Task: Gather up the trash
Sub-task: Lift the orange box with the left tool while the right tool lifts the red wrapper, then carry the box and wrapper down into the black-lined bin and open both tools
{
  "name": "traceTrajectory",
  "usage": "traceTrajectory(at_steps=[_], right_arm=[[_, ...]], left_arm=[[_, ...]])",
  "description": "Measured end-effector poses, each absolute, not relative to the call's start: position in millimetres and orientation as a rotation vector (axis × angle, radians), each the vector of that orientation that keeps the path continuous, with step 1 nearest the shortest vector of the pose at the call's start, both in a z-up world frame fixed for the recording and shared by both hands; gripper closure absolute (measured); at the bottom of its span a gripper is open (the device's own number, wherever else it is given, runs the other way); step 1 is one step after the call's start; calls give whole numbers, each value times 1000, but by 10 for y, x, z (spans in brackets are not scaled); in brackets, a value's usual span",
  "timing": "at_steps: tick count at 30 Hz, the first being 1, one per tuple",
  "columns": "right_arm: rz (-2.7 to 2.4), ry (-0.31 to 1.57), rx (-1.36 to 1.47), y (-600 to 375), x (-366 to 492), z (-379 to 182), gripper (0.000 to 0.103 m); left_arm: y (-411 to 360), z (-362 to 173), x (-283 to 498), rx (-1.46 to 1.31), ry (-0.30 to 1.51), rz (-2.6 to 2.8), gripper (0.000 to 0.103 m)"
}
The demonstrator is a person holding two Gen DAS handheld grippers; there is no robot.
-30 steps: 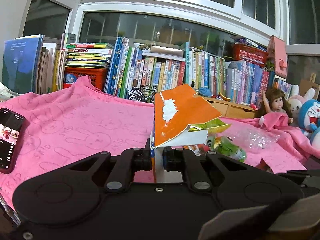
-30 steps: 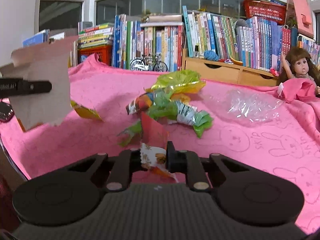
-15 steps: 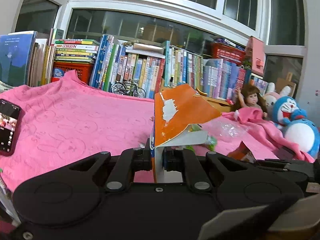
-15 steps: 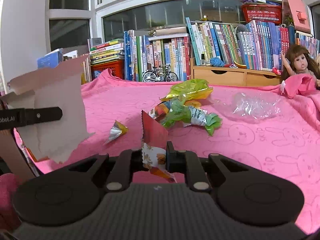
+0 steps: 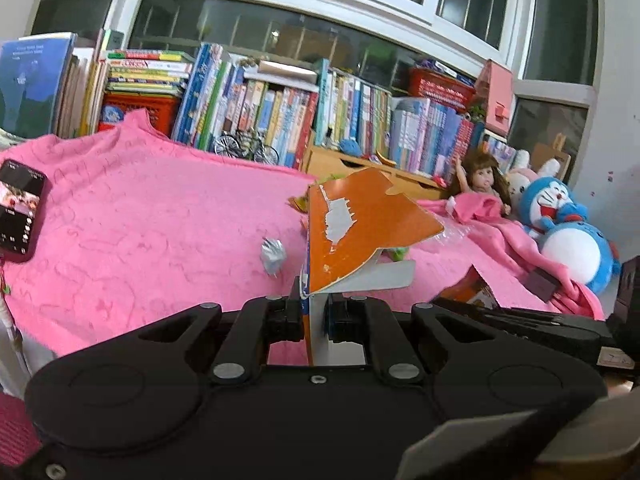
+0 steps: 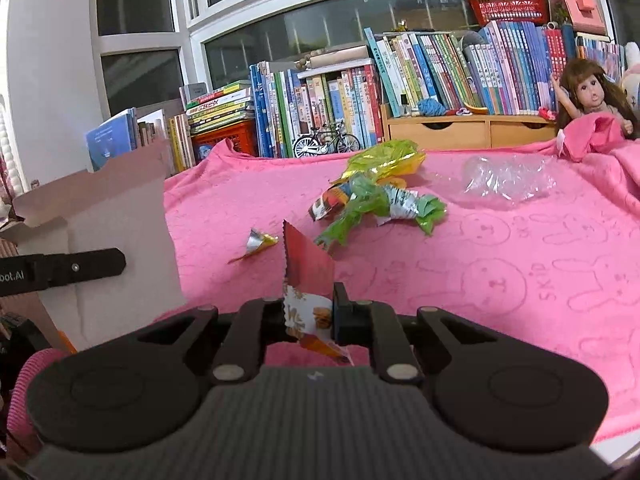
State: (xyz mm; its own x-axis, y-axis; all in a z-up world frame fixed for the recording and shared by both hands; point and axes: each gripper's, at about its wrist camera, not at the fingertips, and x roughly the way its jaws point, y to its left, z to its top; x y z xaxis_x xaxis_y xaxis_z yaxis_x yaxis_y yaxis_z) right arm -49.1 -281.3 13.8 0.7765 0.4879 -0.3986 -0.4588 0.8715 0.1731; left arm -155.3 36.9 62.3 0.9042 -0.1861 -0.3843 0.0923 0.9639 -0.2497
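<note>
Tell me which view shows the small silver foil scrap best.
Right wrist view: the foil scrap lies unobstructed on the pink blanket, its gold edge visible. Left wrist view shows it too, beside the held orange cardboard, only as a crumpled silver lump.

Both wrist cameras are looking low and close across the pink rabbit-print towel (image 5: 152, 216) (image 6: 500, 264), sharing the far row of upright books (image 5: 280, 116) (image 6: 420, 68).

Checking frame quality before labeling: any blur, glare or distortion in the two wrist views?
Left wrist view: strong fisheye bend in the window frames, a pink-magenta cast, dark panes with faint reflections; the carton is sharp, the phone screen glows. Right wrist view: the same barrel distortion, brighter and more even; the wrapper and the blanket are crisp, the clear plastic shows mild sheen. No motion blur in either.
</note>
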Motion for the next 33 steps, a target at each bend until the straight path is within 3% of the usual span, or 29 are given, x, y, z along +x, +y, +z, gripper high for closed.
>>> traceTrajectory(at_steps=[22,33], right_arm=[[515,601,123,-2873,-811,-303,84],[465,755,125,-2826,-808,-773,84]], left_arm=[[120,183,-1724,-145,619,-193,94],[31,-324,-1600,-109,784,-148,94]])
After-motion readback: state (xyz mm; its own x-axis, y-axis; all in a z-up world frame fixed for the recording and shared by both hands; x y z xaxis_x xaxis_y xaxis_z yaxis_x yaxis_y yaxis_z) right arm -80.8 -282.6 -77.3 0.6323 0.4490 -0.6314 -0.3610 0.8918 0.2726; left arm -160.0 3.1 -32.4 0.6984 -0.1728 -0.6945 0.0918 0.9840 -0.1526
